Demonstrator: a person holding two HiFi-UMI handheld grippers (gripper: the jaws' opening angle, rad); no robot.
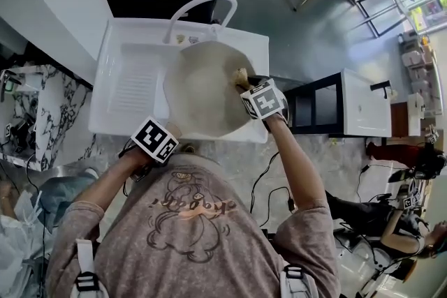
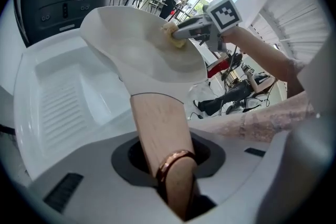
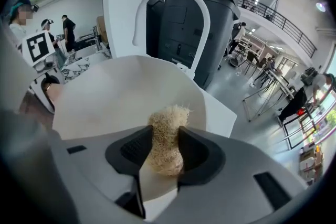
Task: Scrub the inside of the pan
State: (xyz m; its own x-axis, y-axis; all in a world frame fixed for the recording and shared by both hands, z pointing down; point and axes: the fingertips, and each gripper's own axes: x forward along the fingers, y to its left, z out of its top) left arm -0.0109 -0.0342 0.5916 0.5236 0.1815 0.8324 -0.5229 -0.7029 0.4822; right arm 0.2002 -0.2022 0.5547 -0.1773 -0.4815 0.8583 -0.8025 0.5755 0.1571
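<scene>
A cream-white pan [image 1: 202, 88] is held tilted over the white sink [image 1: 133, 91]. Its wooden handle [image 2: 160, 136], ringed with copper at the end, is clamped in my left gripper [image 2: 173, 186], which is shut on it. The pan's pale inside [image 2: 147, 50] faces up in the left gripper view and fills the middle of the right gripper view [image 3: 121, 97]. My right gripper [image 3: 164, 150] is shut on a tan fibrous scrubber [image 3: 165, 136], whose tip rests against the pan's inner wall near the right rim [image 1: 241, 75]. The scrubber [image 2: 173, 36] also shows in the left gripper view.
A white arched faucet [image 1: 202, 10] rises behind the sink bowl, close above the pan's far rim. A ribbed drainboard [image 1: 133, 87] lies left of the bowl. A dark cabinet [image 1: 318, 105] stands at the right, and people stand in the background.
</scene>
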